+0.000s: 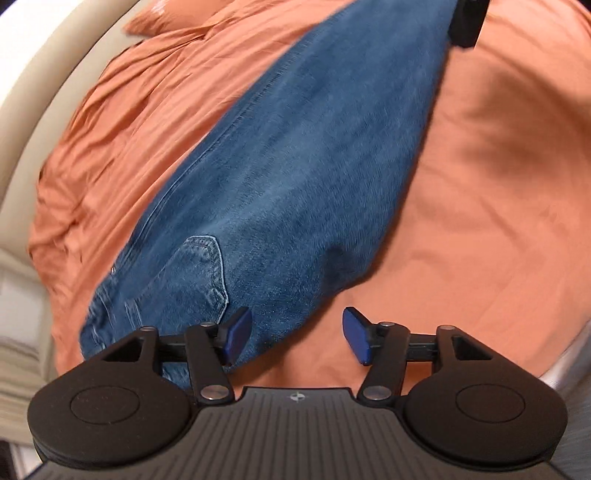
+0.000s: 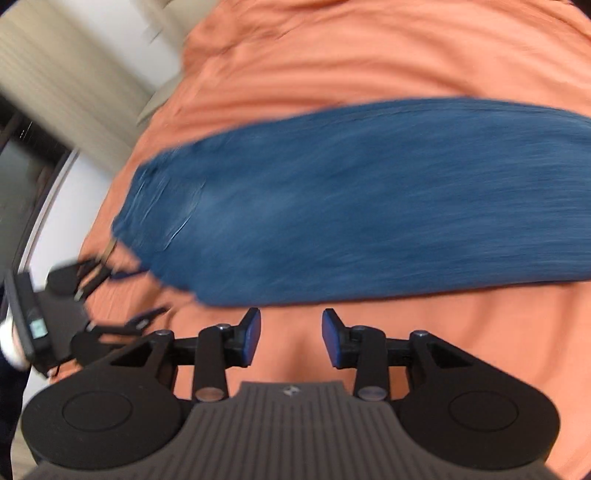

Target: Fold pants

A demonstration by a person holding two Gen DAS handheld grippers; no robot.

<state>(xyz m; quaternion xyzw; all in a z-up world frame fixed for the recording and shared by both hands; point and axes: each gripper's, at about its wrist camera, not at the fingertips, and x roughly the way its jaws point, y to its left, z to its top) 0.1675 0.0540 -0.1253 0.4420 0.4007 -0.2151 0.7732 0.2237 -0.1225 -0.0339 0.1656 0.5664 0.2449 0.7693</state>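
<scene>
Blue denim pants [image 1: 280, 177] lie flat on the bed's orange sheet [image 1: 498, 206], folded lengthwise into one long strip w/ a back pocket [image 1: 199, 273] facing up near the waist end. In the left wrist view the strip runs diagonally from lower left to upper right; the waist end sits just ahead of the left hand-held gripper [image 1: 297, 336], whose blue pads stand wide apart w/ nothing between them, left pad over the denim edge, right pad over bare sheet. Can't tell if the left pad touches the cloth. At the top right of that view a dark block, prob. part of the right hand-held gripper [image 1: 467, 22], sits at the far leg end. Right wrist view is heavily motion-blurred: pants [image 2: 351, 218] stretch across the frame, the right hand-held gripper [image 2: 291, 338] is part open over bare sheet [image 2: 369, 55] near the denim's long edge, gripping nothing. The left hand-held gripper [image 2: 122, 295] shows at the left there, jaws spread by the waist end. Sheet is rumpled toward the bed's cream-coloured edge [image 1: 48, 74].
</scene>
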